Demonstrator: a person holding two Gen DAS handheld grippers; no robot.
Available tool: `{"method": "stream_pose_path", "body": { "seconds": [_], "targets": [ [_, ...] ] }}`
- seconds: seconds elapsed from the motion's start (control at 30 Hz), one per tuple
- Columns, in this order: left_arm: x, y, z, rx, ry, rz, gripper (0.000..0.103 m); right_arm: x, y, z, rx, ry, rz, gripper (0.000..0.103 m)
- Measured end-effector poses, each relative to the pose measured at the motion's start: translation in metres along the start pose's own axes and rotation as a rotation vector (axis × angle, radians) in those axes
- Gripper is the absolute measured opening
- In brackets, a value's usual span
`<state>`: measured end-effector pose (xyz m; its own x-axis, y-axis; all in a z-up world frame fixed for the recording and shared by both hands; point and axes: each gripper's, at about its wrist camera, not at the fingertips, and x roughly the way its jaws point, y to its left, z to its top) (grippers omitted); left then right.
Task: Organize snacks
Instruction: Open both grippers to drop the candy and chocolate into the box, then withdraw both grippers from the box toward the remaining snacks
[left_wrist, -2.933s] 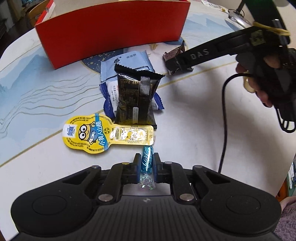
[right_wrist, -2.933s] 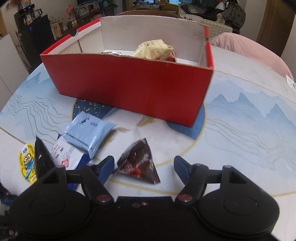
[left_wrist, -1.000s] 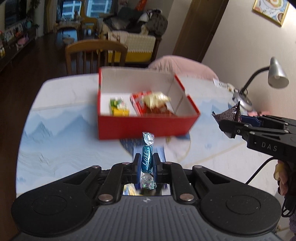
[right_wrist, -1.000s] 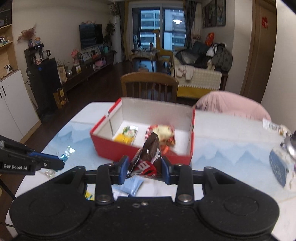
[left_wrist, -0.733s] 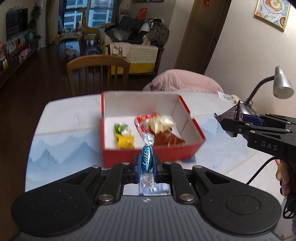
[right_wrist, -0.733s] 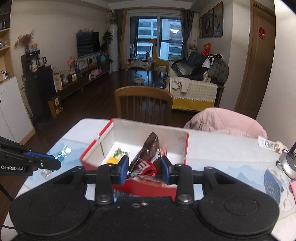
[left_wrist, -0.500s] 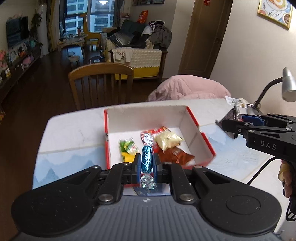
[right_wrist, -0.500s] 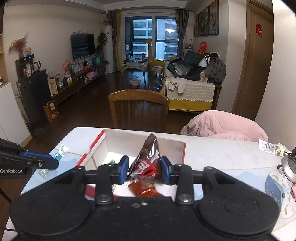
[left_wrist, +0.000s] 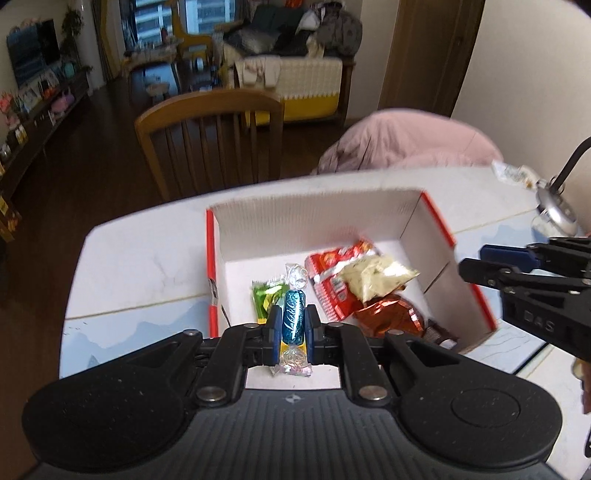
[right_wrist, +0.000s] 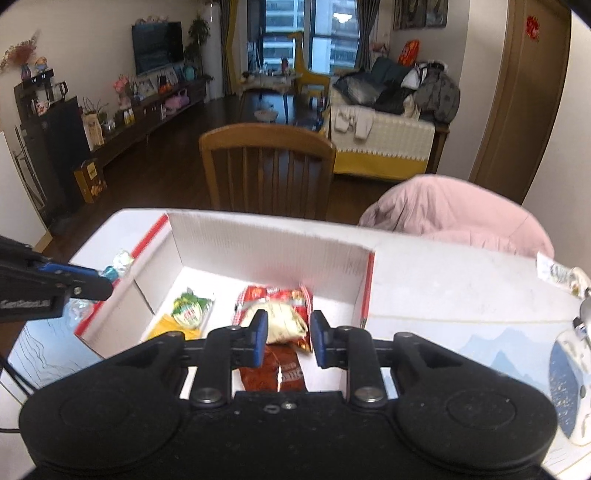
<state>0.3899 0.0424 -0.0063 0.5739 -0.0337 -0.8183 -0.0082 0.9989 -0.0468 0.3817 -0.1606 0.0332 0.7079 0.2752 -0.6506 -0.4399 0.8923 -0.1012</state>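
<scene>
Open box (left_wrist: 439, 236) sitting on the bench (left_wrist: 147, 266), snack packets (right_wrist: 273, 314) lying inside it, wooden chair (right_wrist: 266, 170) standing behind the bench, lamp (left_wrist: 554, 210) standing right of the box

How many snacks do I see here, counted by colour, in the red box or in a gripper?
Green-yellow packet: 1
Red packet: 1
Pale yellow packet: 1
Orange-brown packet: 1
Dark brown packet, partly hidden: 1
Blue candy, in the left gripper: 1
Total: 6
</scene>
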Motion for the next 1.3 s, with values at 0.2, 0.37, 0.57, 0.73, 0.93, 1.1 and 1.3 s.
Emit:
{"method": "stream_pose_path", "body": {
  "seconds": [0.2,0.37,0.57,0.73,0.93,1.1,1.3],
  "targets": [
    [0.047,-0.005,0.002,0.006,0.087,0.001,0.012,0.022,-0.006,-0.016,0.012,0.059,0.025,0.028],
    [0.072,-0.008,0.001,0.009,0.144,-0.001,0.012,0.034,-0.010,-0.025,0.014,0.094,0.052,0.030],
    [0.085,-0.011,-0.003,0.023,0.176,0.000,0.012,0.042,-0.013,-0.030,0.017,0.118,0.063,0.031],
    [0.079,-0.008,-0.007,0.014,0.167,-0.012,0.012,0.039,-0.013,-0.032,0.023,0.124,0.078,0.032],
    [0.058,-0.003,-0.013,0.003,0.140,-0.035,0.012,0.022,-0.006,-0.032,0.018,0.100,0.087,0.033],
    [0.032,0.001,-0.020,-0.004,0.105,-0.056,0.012,0.000,0.001,-0.031,0.021,0.073,0.097,0.035],
    [-0.002,0.003,-0.030,-0.008,0.055,-0.084,0.013,-0.029,0.013,-0.033,0.021,0.034,0.106,0.037]
  ]
}}
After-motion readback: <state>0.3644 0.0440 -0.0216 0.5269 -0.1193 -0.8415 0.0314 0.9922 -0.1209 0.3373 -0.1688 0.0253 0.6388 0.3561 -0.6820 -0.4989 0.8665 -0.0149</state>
